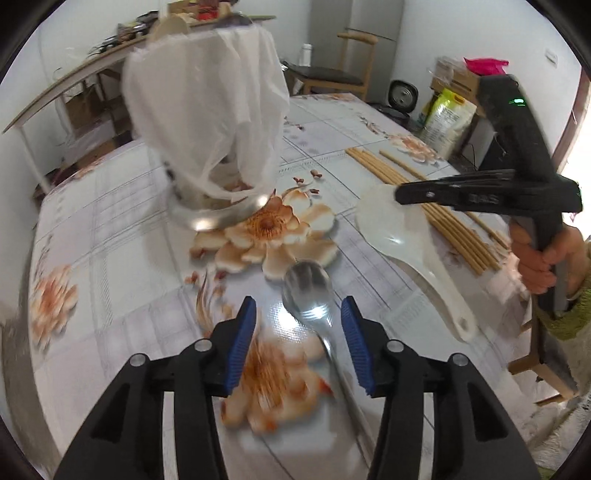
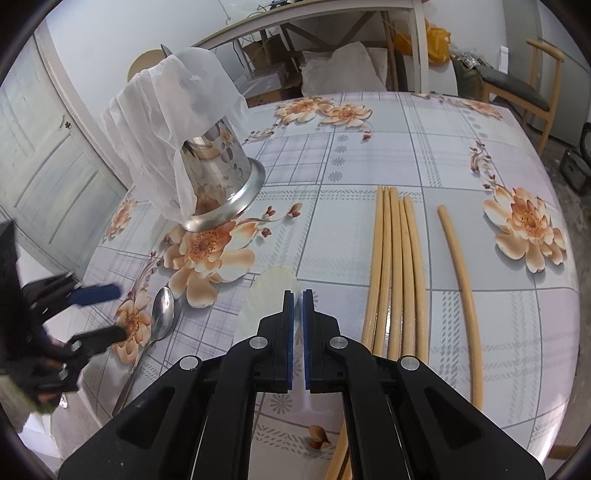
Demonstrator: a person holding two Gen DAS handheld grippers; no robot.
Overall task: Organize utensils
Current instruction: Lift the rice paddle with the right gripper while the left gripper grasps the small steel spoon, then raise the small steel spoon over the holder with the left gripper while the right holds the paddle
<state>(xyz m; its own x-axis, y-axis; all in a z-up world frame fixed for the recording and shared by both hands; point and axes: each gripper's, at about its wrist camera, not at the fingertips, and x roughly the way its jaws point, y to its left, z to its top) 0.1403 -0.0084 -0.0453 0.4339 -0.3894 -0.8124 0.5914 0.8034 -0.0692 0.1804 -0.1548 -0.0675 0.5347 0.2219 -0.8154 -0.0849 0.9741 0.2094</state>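
Observation:
A metal spoon (image 1: 308, 291) (image 2: 164, 310) lies on the flowered tablecloth. My left gripper (image 1: 298, 301) (image 2: 122, 313) is open, its blue pads standing on either side of the spoon's bowl without touching it. A white plastic rice paddle (image 1: 406, 236) (image 2: 266, 295) lies to the right of the spoon. My right gripper (image 2: 298, 295) (image 1: 399, 194) is shut above the paddle's head, with nothing seen between its pads. Several bamboo chopsticks (image 2: 395, 258) (image 1: 373, 162) lie side by side, with one more chopstick (image 2: 461, 277) apart on the right. A perforated metal utensil holder (image 2: 221, 173) (image 1: 218, 218), draped with a white plastic bag, stands at the back left.
The round table's edge (image 2: 569, 295) curves close on the right. A wooden chair (image 1: 340, 74) stands behind the table, and a side table (image 2: 332, 11) with boxes and bags beneath it stands along the wall. A person's hand (image 1: 535, 258) holds the right gripper's handle.

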